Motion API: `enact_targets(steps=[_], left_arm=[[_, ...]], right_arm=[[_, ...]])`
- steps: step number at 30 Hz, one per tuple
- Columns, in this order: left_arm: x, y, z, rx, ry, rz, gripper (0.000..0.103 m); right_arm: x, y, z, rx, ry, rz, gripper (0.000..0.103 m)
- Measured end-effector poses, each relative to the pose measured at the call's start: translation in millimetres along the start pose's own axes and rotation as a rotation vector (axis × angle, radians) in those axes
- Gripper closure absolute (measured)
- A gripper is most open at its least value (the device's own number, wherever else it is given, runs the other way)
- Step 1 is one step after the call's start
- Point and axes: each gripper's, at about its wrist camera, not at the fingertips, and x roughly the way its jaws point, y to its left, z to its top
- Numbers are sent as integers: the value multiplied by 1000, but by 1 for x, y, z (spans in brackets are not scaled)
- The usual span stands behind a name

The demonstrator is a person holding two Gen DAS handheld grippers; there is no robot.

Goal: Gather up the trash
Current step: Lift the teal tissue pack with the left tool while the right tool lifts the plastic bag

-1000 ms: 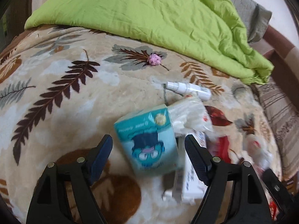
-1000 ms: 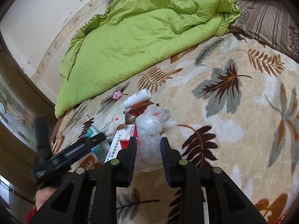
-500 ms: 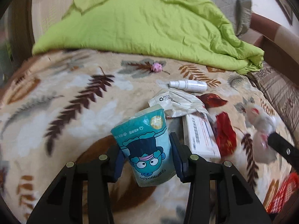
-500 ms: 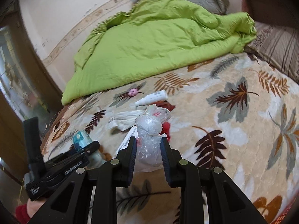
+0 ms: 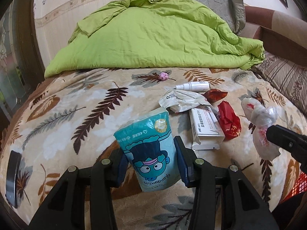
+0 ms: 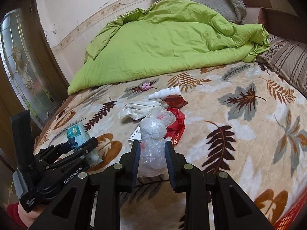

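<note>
Both grippers loaded over the bed; loose trash remains on the leaf-print blanket point(image 5: 63, 115).

Left gripper point(image 5: 151, 161): jaws clamped on the sides of a teal tissue pack point(image 5: 151, 149) with a cartoon face, held clear of the blanket. Right gripper point(image 6: 152, 155): jaws pinched narrow on a knotted clear plastic bag point(image 6: 153, 134), red scraps inside. On the blanket beyond, clustered near each other: white medicine box point(image 5: 206, 129), red wrapper point(image 5: 229, 123) just beside it, crumpled white pouch point(image 5: 182, 101), dark red wrapper point(image 5: 215, 95), white spray bottle point(image 5: 192, 86) lying flat. Pink crumpled ball point(image 5: 163, 76) sits apart, nearer the green duvet point(image 5: 153, 38). Dark flat object at left blanket edge: cannot identify.
</note>
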Motion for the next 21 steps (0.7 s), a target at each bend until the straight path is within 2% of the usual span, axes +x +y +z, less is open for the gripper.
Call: enact_targets(steps=[8, 21], left_arm=[[2, -5, -4, 43, -20, 42, 60], [-13, -16, -6, 77, -90, 45, 60]], right_arm=[[5, -3, 2, 19, 12, 3, 75], [6, -4, 2, 28, 12, -2, 75]])
